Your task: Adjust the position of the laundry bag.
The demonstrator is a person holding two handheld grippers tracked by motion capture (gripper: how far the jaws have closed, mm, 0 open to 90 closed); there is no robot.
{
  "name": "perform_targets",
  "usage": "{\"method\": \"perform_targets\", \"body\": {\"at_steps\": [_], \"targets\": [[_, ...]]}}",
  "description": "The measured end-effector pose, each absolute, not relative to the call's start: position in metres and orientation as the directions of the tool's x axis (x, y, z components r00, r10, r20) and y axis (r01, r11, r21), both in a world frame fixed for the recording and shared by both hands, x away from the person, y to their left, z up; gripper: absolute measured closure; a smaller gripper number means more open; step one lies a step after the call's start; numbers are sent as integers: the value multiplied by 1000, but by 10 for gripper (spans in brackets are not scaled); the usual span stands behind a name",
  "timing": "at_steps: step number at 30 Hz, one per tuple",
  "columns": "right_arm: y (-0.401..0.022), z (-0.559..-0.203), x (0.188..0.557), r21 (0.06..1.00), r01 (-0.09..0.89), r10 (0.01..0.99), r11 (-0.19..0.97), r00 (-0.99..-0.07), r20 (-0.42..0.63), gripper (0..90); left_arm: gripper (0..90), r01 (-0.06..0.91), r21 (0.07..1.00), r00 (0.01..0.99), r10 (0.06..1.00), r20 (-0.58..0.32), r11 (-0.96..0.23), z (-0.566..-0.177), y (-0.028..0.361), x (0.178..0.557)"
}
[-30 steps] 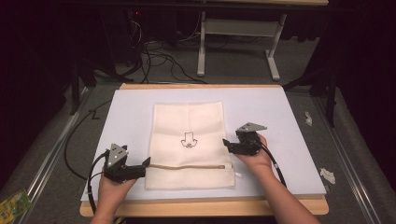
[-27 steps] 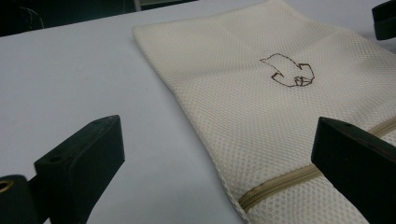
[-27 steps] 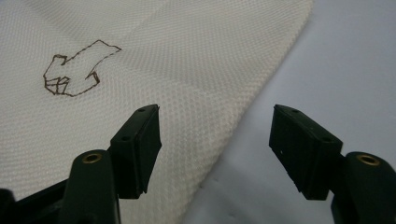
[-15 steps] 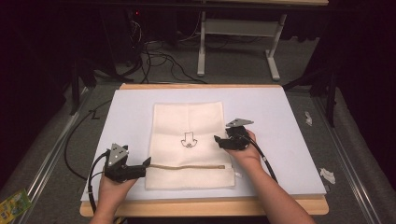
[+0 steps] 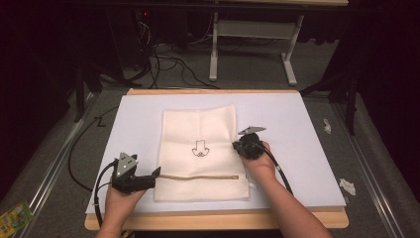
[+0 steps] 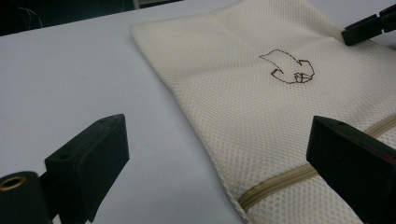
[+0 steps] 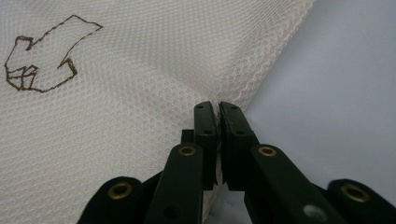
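A cream mesh bag (image 5: 198, 134) lies flat on the white board, with a brown outline drawing (image 5: 200, 148) at its middle and a tan zipper (image 5: 203, 177) along its near side. My right gripper (image 5: 236, 145) sits at the bag's right edge. Its jaws have just been closing, and in the right gripper view they (image 7: 218, 107) are pinched together on a raised fold of the mesh (image 7: 116, 116). My left gripper (image 5: 156, 174) rests at the zipper's left end, open. In the left gripper view its jaws (image 6: 224, 154) straddle the bag's edge (image 6: 233, 93) and zipper (image 6: 280, 182) without touching.
The white board (image 5: 297, 129) lies on a wooden table (image 5: 218, 220). Paper scraps (image 5: 346, 186) lie on the floor at the right and a green packet (image 5: 15, 215) at the bottom left. Cables (image 5: 163, 59) and a desk frame (image 5: 252, 44) are behind.
My right gripper moved left onto the bag's right edge and its jaws closed on the mesh. The left gripper stayed where it was.
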State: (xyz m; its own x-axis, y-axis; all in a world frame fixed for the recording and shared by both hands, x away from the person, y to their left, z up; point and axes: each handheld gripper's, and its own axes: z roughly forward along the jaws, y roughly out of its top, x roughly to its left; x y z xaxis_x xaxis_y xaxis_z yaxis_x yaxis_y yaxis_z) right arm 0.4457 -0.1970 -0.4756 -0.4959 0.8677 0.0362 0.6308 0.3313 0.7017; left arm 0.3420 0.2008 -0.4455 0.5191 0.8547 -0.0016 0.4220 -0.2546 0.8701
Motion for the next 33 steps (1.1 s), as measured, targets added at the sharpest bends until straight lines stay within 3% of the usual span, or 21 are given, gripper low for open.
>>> {"method": "perform_targets", "body": {"at_steps": [11,33], "targets": [[-215,-474,446,698,640,881,320,-472,29,869,69,430,868,513,858,-9,-249,-447,204,343],[-288,-470,445,684,680,932,264,-363,1,838,99,435,861,551,834,-23,-264,-449,198,342]]}}
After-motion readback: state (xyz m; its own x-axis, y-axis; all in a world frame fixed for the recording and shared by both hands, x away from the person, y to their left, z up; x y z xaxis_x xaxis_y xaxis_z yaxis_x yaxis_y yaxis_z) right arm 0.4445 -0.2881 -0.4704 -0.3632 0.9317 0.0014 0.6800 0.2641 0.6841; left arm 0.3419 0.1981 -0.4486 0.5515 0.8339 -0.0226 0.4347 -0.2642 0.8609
